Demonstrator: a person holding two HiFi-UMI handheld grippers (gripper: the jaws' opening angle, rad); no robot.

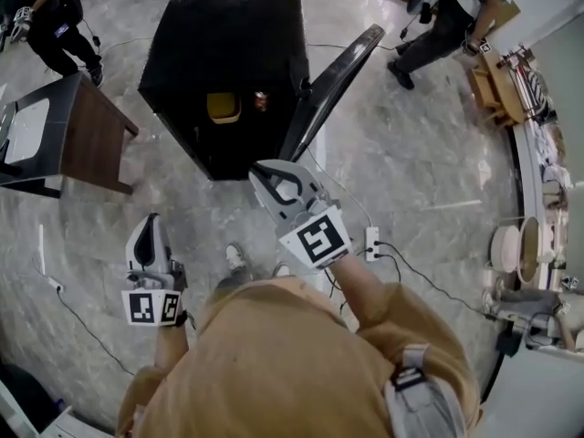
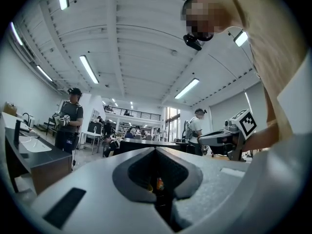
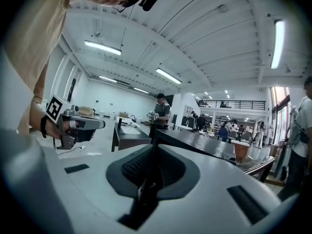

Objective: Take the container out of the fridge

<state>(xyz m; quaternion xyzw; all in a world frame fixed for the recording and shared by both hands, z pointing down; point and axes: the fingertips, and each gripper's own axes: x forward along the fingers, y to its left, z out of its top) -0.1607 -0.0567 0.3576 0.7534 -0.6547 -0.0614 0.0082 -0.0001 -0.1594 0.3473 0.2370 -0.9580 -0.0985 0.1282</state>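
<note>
A small black fridge (image 1: 224, 53) stands on the floor ahead with its door (image 1: 333, 85) swung open to the right. Inside it sit a yellow container (image 1: 223, 108) and a small reddish can (image 1: 261, 100) beside it. My right gripper (image 1: 258, 173) is shut and empty, held in front of the fridge opening and apart from it. My left gripper (image 1: 146, 219) hangs lower left, shut and empty, farther back. In the left gripper view the container (image 2: 149, 188) and can (image 2: 159, 183) show through the hollow behind the closed tips (image 2: 156, 150). The right gripper view (image 3: 155, 147) looks over the fridge top (image 3: 195, 140).
A dark brown table (image 1: 82, 135) stands left of the fridge. A power strip (image 1: 371, 242) and cables lie on the floor to my right. Shelves with dishes (image 1: 529, 245) line the right edge. People stand at the back left (image 1: 55, 26) and back right (image 1: 447, 16).
</note>
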